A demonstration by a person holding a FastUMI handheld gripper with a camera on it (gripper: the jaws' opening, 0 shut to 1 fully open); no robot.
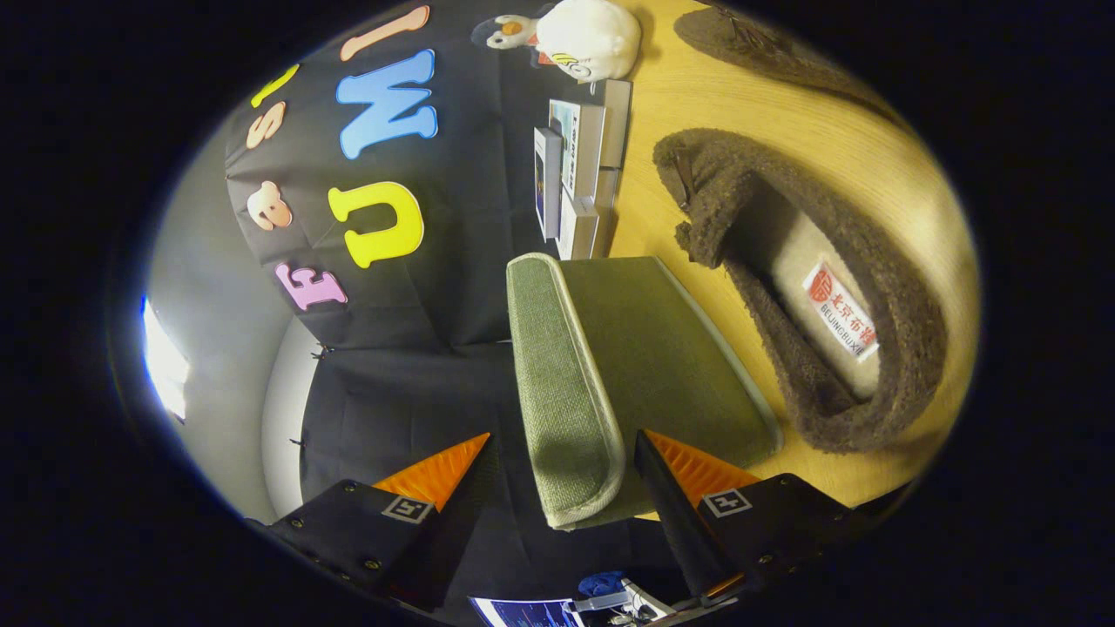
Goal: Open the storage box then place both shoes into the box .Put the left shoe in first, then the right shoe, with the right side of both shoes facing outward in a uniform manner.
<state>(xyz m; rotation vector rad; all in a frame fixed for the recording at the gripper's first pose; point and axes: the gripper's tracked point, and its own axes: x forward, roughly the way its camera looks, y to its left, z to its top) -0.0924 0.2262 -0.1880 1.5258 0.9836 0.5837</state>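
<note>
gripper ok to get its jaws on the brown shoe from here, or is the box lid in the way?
Probably not directly. The gripper has its jaws open around the green storage box's lid, whose edge sits between them. The nearer brown fleece shoe lies beyond the lid on the wooden table; it would need to come off the lid first.

wall: black cloth (418, 383) | table: light wood (749, 113) | bright window (164, 359)

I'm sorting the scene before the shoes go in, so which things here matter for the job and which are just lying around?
For the job: green storage box, between the open tongs; near brown shoe; far brown shoe.

Lying about: plush duck; stack of small boxes; wooden table.
</note>
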